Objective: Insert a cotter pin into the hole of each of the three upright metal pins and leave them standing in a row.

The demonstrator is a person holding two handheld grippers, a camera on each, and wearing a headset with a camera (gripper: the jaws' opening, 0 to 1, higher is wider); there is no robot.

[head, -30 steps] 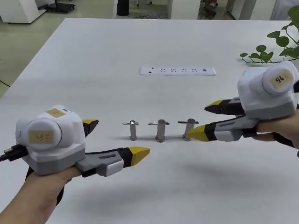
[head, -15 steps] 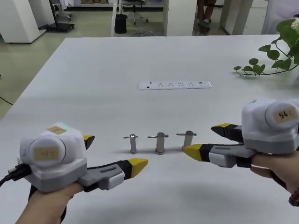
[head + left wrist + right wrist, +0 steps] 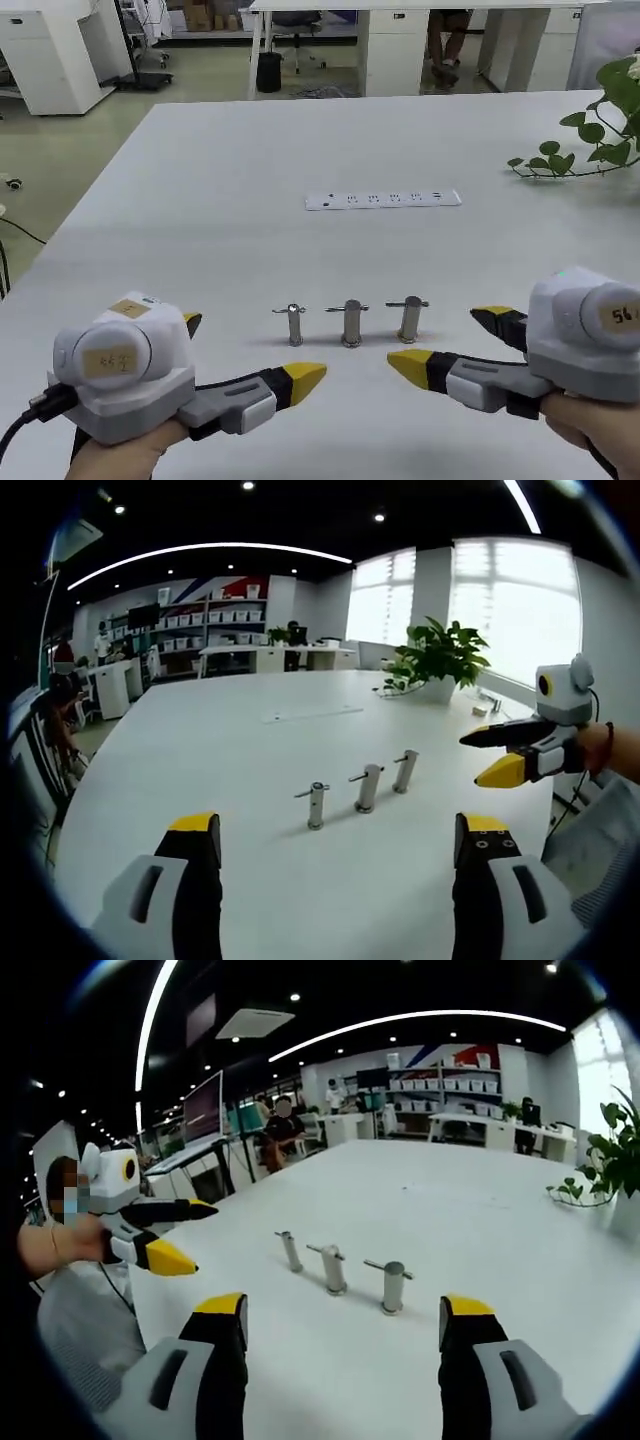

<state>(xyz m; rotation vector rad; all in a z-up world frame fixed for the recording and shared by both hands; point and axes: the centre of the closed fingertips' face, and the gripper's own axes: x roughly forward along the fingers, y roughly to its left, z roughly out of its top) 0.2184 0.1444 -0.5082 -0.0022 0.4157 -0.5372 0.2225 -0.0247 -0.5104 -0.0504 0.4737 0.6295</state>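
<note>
Standing in a straight row on the white tabletop [image 3: 200,220] are three short upright silver metal pins: left pin [image 3: 294,326], middle pin [image 3: 351,325] and right pin [image 3: 410,321], close together but not touching. Each carries a thin metal cotter pin [image 3: 350,308] crosswise through its upper end. The left tongs [image 3: 248,348], grey with yellow tips, hang nearer the person than the row and to its left, jaws wide apart and empty. The right tongs [image 3: 448,338] mirror them on the row's right, jaws likewise apart, clear of every pin. A white power strip [image 3: 383,199] lies flat farther back. A green leafy plant [image 3: 600,130] stands at the far right edge.
</note>
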